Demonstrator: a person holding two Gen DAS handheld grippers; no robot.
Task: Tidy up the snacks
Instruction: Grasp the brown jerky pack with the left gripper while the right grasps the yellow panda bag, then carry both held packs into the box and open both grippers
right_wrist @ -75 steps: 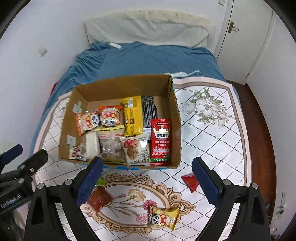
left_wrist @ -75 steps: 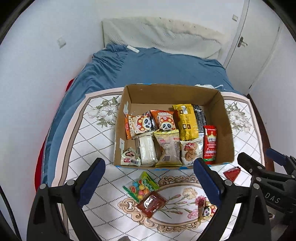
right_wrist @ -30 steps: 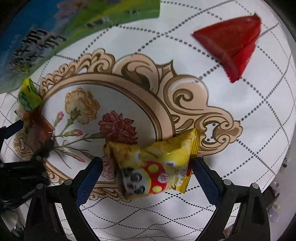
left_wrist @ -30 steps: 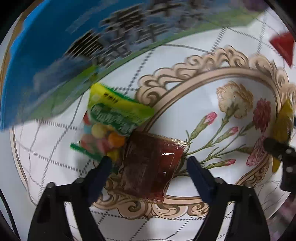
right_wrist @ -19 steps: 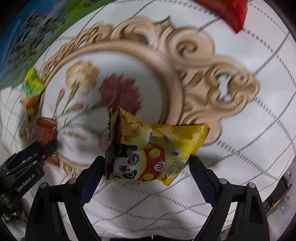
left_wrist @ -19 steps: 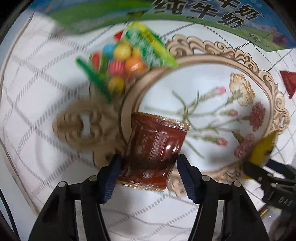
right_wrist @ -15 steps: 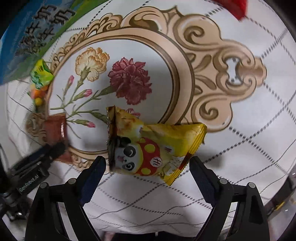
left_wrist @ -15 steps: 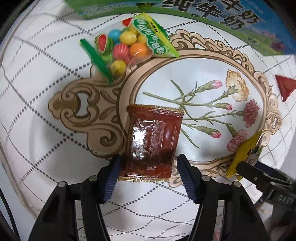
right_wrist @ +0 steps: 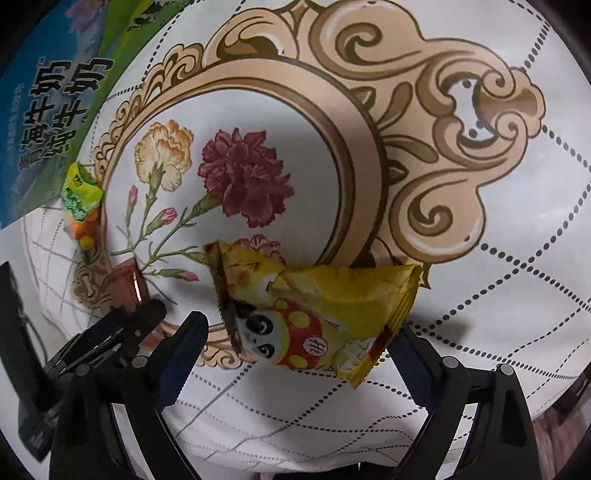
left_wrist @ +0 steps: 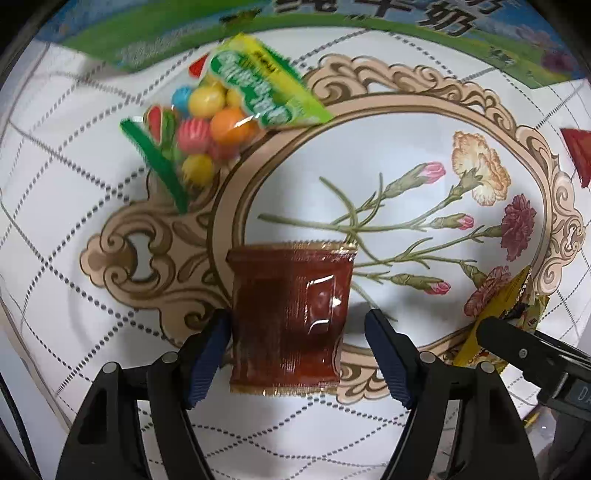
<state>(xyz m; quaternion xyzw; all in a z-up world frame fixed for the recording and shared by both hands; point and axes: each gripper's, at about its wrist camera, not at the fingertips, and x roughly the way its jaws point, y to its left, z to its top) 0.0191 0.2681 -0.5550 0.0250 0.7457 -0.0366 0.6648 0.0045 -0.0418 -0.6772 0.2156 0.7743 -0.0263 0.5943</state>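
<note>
A brown-red snack packet (left_wrist: pixel 288 317) lies flat on the flowered tablecloth (left_wrist: pixel 74 314). My left gripper (left_wrist: pixel 297 321) points straight down over it, jaws opening: the left pad touches the packet's edge, the right pad stands clear of it. A yellow panda snack packet (right_wrist: pixel 317 317) lies crumpled between the fingers of my right gripper (right_wrist: pixel 299 328), which is open; its left pad is apart from the packet, its right pad is partly hidden behind a corner. In the right wrist view the left gripper's fingers (right_wrist: pixel 129 325) show beside the brown packet (right_wrist: pixel 129 284).
A bag of coloured candy balls (left_wrist: pixel 218 122) lies above the brown packet. The box's printed blue-green side (left_wrist: pixel 332 29) runs along the top. A red triangular packet (left_wrist: pixel 578 155) sits at the right edge. The table's front edge (right_wrist: pixel 295 458) is close behind the right gripper.
Both grippers came down from above the box to the tablecloth. The left jaws narrowed around the brown packet, then widened again. The right gripper rolled and sank closer around the yellow packet.
</note>
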